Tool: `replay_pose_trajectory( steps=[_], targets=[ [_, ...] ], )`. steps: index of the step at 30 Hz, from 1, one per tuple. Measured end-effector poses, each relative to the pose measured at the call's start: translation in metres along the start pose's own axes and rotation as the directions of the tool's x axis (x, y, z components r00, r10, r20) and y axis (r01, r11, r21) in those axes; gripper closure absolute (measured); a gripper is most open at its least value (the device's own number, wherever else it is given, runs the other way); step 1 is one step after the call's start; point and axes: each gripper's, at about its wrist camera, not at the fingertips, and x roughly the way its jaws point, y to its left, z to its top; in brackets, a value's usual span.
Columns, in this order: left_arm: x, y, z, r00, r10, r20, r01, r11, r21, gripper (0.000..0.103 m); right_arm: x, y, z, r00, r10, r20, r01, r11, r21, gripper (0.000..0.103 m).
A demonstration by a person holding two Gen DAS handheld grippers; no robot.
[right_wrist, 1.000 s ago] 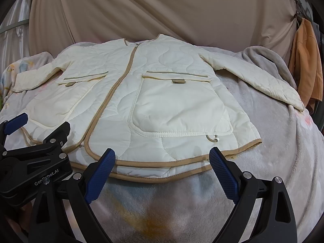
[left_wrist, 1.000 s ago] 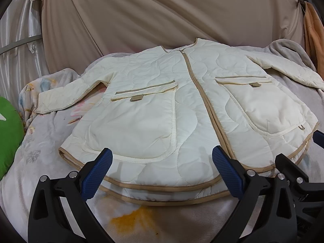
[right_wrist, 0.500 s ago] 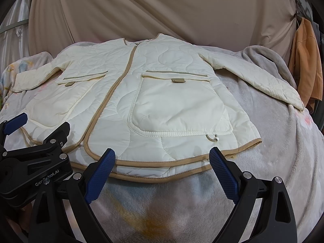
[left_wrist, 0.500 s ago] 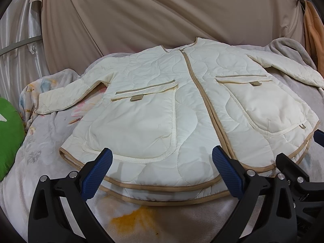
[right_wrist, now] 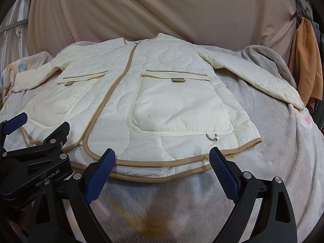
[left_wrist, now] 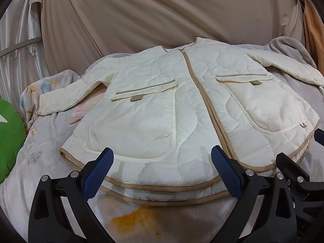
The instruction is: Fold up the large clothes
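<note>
Looking along both tools, we see the jacket [left_wrist: 182,109] spread face up on the blanket [right_wrist: 273,162], zipped, collar away from us and hem nearest. Both sleeves lie out to the sides: the left sleeve [left_wrist: 68,95] angles down toward a green cushion [left_wrist: 10,141], and the right sleeve [right_wrist: 255,79] reaches toward an orange cloth [right_wrist: 305,64] hanging at the far edge. Nothing is folded yet; as we judge it, the garment is only laid flat and smoothed, so the whole fold is ahead of us.

Our left gripper [left_wrist: 162,174] hovers just short of the hem [left_wrist: 162,188], its jaws spread wide with nothing between them. Our right gripper [right_wrist: 162,174] is the same: wide apart, empty, poised just before the hem on its own side. The two sit close together, each showing at the edge of the other's view. Whether either pad touches the fabric we cannot tell.

What is left, by our reckoning: bring each sleeve in across the front, fold the sides toward the zip [right_wrist: 115,85], then double the body from hem to collar. The padding looks puffy, so we expect folds to spring back unless pressed down. A beige sheet [left_wrist: 162,10] hangs behind.
</note>
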Motion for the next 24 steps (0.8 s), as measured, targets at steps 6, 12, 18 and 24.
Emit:
replay_pose_trajectory(
  steps=[6,12,18,24],
  targets=[
    [-0.0001,-0.0030,0.0017,1.000,0.000,-0.001,0.000,1.000,0.000,0.009,0.0006,0.0002,0.0000,1.000,0.000,-0.001,0.000,1.000,0.000,0.011],
    [-0.0002,-0.0037,0.0016,1.000,0.000,-0.001,0.000,1.000,0.000,0.009,0.0001,0.0001,-0.0010,1.000,0.001,-0.002,-0.001,1.000,0.001,0.011],
    [0.0000,-0.0036,0.0012,1.000,0.000,-0.003,0.000,1.000,0.002,0.009,0.0006,0.0010,0.0010,1.000,0.001,-0.004,-0.001,1.000,0.000,0.011],
    [0.0000,-0.0032,0.0011,1.000,0.000,-0.004,0.000,1.000,0.003,0.010,0.0011,0.0001,-0.0033,1.000,0.003,-0.006,-0.003,1.000,0.002,0.011]
  ],
)
